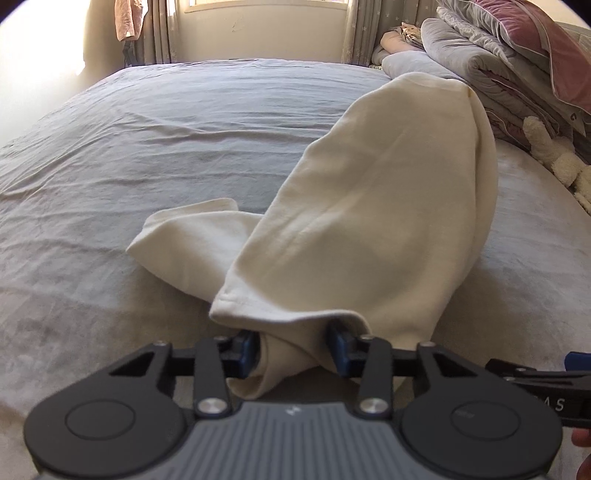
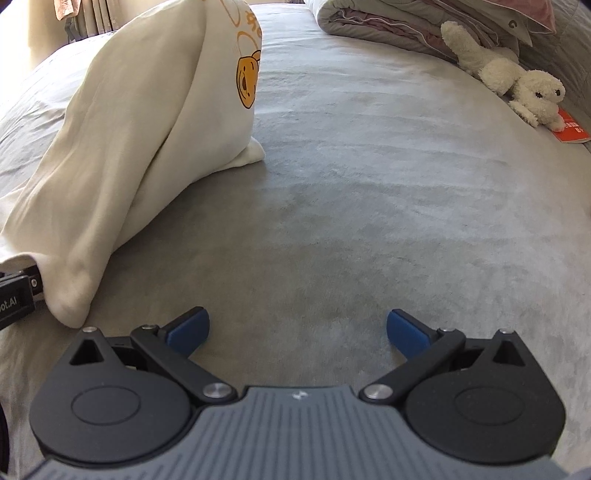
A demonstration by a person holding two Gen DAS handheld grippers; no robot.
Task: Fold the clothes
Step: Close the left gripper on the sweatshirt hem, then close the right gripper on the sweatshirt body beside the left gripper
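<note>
A cream sweatshirt (image 1: 369, 221) lies on the grey bed (image 1: 147, 129), raised into a long ridge that runs away from me. One sleeve (image 1: 192, 236) sticks out to the left. My left gripper (image 1: 293, 350) is shut on a bunched fold near its hem, with cloth filling the gap between the blue pads. In the right wrist view the sweatshirt (image 2: 129, 129) shows an orange bear print (image 2: 246, 79), and the left gripper (image 2: 14, 299) sits at its near end. My right gripper (image 2: 297, 328) is open over bare sheet (image 2: 369, 184), to the right of the sweatshirt and not touching it.
Folded quilts (image 1: 498, 55) and pillows are stacked along the right side of the bed. A white plush toy (image 2: 517, 81) and a red booklet (image 2: 570, 131) lie beside them. A window with curtains (image 1: 162, 33) is at the far end, with a pink garment (image 1: 127, 20) hanging there.
</note>
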